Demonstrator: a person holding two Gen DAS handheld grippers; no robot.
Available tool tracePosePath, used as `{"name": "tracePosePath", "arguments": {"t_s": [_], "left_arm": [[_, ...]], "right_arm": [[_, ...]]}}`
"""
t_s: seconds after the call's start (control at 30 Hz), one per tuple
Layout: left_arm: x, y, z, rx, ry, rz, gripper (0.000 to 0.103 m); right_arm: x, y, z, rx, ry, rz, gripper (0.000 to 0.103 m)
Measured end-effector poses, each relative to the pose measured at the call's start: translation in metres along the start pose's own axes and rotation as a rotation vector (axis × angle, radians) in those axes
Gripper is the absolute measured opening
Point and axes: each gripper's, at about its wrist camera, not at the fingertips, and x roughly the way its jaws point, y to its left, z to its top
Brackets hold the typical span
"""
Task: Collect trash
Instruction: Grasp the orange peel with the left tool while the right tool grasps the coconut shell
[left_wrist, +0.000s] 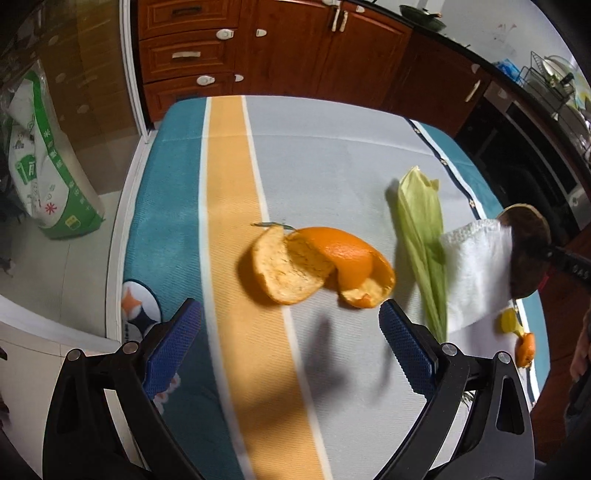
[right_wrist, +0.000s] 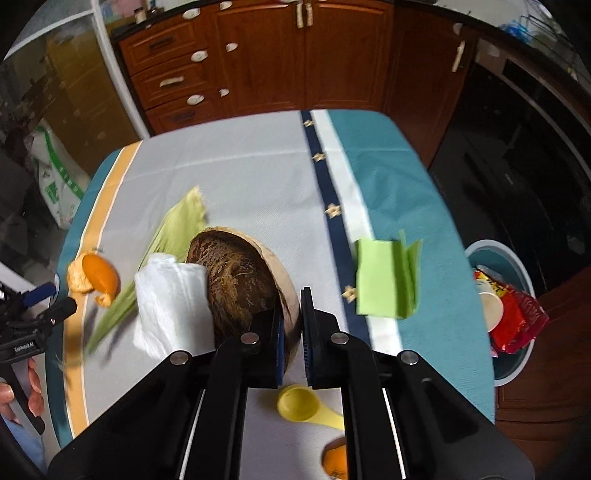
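My right gripper (right_wrist: 291, 314) is shut on the rim of a brown coconut shell half (right_wrist: 240, 273), held above the table. A crumpled white tissue (right_wrist: 170, 302) hangs at the shell's left side. In the left wrist view the shell (left_wrist: 528, 251) and tissue (left_wrist: 476, 266) show at the right. My left gripper (left_wrist: 288, 310) stands open just short of a large orange peel (left_wrist: 317, 266) on the striped cloth. A green corn husk (left_wrist: 421, 236) lies between the peel and the shell. A folded green napkin (right_wrist: 384, 280) lies on the teal stripe.
A teal bin (right_wrist: 491, 247) with red wrappers and a cup stands on the floor right of the table. A yellow spoon (right_wrist: 299, 402) and a small orange peel (right_wrist: 336, 461) lie near the front edge. Wooden cabinets (left_wrist: 280, 48) stand behind; a green-white sack (left_wrist: 48, 177) is left.
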Motion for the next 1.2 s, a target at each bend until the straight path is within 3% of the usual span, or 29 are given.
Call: {"name": "tracePosePath", "arguments": {"t_s": [0.1,0.37,0.47,0.53,0.57,0.6,0.63,0.87,1.2], "left_arm": [[0.007,0.001,0.007,0.023,-0.009,0.032,0.097],[0.034,0.014,0.019,0.027,0.017,0.082,0.096],[0.04,0.008,0.017,0.054,0.009,0.078,0.068],[0.037,-0.002,0.016,0.097,-0.007,0.061,0.031],[0.035,-0.006,0.017,0.1,-0.01,0.051,0.026],[0.033,-0.011,0.016,0.107,-0.021,0.062,0.007],[0.031,-0.015,0.016,0.115,-0.026,0.07,0.004],[-0.021,-0.04,0.019,0.105,-0.106,0.055,0.004],[-0.1,-0.112,0.032,0.217,-0.211,-0.017,0.004]], "right_arm": [[-0.009,-0.016,0.005,0.033,-0.037,-0.05,0.008],[-0.036,-0.067,0.008,0.184,-0.085,-0.045,0.008],[-0.041,-0.078,0.006,0.222,-0.081,-0.019,0.008],[-0.04,-0.079,0.001,0.225,-0.069,-0.012,0.008],[-0.04,-0.078,-0.001,0.223,-0.065,-0.009,0.008],[-0.039,-0.076,-0.004,0.222,-0.058,-0.001,0.008],[-0.038,-0.076,-0.005,0.223,-0.052,0.007,0.008],[-0.049,-0.08,-0.009,0.238,-0.067,0.053,0.008],[-0.09,-0.116,-0.029,0.289,-0.137,0.082,0.008]]}}
